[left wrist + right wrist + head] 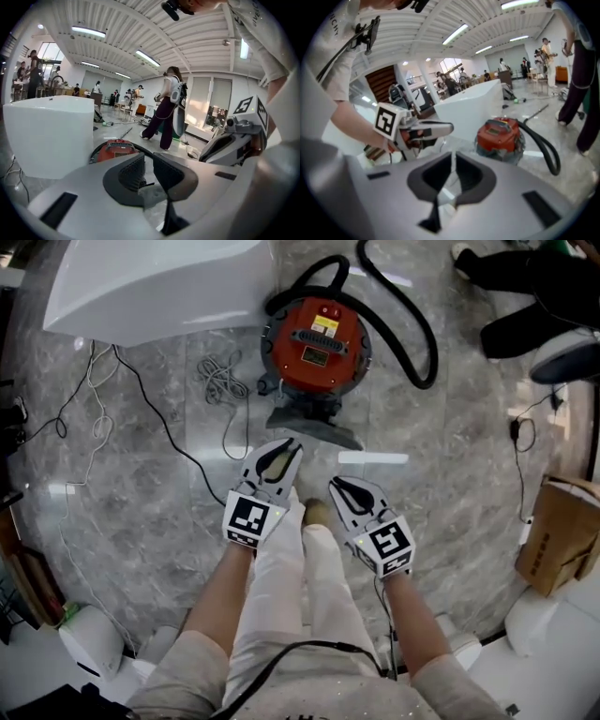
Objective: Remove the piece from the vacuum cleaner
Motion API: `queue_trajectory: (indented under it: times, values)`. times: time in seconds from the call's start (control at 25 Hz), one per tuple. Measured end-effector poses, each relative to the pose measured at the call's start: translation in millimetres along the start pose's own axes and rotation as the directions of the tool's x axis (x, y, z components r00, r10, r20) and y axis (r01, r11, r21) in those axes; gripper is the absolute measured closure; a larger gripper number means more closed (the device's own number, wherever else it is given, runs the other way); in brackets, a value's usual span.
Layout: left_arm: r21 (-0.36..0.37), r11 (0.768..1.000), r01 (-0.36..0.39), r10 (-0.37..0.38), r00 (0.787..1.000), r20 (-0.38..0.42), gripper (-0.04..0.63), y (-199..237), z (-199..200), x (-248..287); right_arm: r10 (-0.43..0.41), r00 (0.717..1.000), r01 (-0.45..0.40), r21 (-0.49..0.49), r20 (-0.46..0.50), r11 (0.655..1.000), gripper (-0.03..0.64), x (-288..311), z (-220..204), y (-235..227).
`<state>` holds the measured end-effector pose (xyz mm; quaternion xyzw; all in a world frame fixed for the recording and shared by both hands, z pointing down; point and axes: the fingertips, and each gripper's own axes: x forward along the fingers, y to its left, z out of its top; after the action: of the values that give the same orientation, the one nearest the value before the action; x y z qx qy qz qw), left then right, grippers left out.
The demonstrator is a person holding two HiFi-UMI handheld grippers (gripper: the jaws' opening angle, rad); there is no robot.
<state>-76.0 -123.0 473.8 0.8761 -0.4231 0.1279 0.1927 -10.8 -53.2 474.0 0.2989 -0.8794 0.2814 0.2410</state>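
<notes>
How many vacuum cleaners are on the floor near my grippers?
1: the red drum-shaped vacuum cleaner with its black hose, on the grey marble floor straight ahead. More may sit out of frame.

Red vacuum cleaner [316, 345], black hose [541, 144], grey veined floor [450, 474], brown cardboard box [560, 535], black-and-white marker on pale left gripper [289, 446].

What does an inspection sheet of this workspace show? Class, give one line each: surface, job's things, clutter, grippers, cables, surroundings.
surface: grey marbled floor.
job's things: red vacuum on the floor, black hose looped behind it, grey piece at its near side.
clutter: white block, cardboard box.
grippers: left gripper open, empty; right gripper shut, empty; both short of the vacuum.
cables: grey coil, black cable on the floor.
surroundings: people walking beyond.
</notes>
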Motion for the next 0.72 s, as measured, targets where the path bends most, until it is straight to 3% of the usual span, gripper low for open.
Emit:
queue_trajectory:
  times: [0.16,0.32,0.56,0.64,0.72]
  values:
    - [0.136,0.989,0.050,-0.040,0.996,-0.078,0.521,10.8,-25.5,20.6,-0.015,0.999,0.014,-0.018,-0.037,1.000,0.600,20.6,-16.5,-20.1]
    - [0.257,0.963,0.076,-0.031,0.984,-0.176,0.511,23.7,-56.7,33.8,-0.112,0.990,0.097,-0.159,-0.087,0.982,0.592,36.4,-29.3,-46.0]
    - [0.332,0.940,0.081,0.025,0.953,-0.303,0.511,57.4,-101.7,43.9,-0.226,0.963,0.186,-0.243,-0.148,0.952,0.506,64.5,-53.9,-88.8]
    - [0.401,0.910,0.109,0.044,0.934,-0.354,0.511,62.7,-117.0,45.8,-0.263,0.947,0.205,-0.280,-0.186,0.938,0.480,70.8,-63.7,-103.7]
    - [0.494,0.855,0.157,0.060,0.916,-0.396,0.511,62.9,-128.5,49.9,-0.285,0.933,0.203,-0.331,-0.221,0.921,0.454,76.3,-70.5,-116.0]
